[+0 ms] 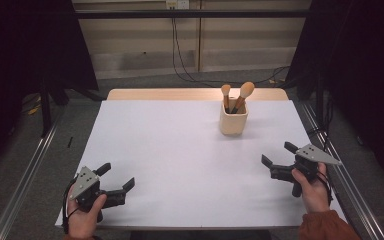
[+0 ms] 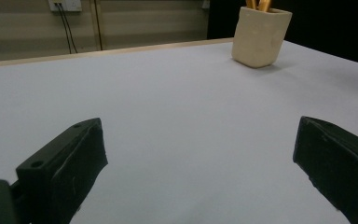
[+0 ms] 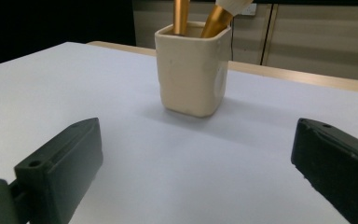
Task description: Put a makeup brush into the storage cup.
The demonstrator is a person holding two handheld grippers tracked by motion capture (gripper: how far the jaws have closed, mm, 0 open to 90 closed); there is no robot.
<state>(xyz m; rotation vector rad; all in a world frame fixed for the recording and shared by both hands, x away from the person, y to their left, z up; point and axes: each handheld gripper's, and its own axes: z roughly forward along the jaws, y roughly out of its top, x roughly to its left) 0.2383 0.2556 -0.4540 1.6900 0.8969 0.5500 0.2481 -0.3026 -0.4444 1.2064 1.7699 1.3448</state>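
A cream square cup (image 1: 233, 120) stands upright at the back right of the white table top (image 1: 180, 150). Two makeup brushes (image 1: 240, 95) with golden handles lean inside it, bristles up. The cup (image 2: 260, 36) sits far ahead in the left gripper view and closer in the right gripper view, where the cup (image 3: 192, 70) and brush handles (image 3: 214, 21) are centred. My left gripper (image 1: 116, 177) rests open at the front left corner, held by a hand. At the right edge my right gripper (image 1: 276, 155) is open too, pointing toward the cup. Nothing lies between either pair of jaws.
A wooden strip (image 1: 195, 94) runs along the table's far edge. Metal rails (image 1: 25, 185) flank the table on the floor. Black cables (image 1: 180, 55) hang down the back wall. Dark curtains (image 1: 360, 65) stand at both sides.
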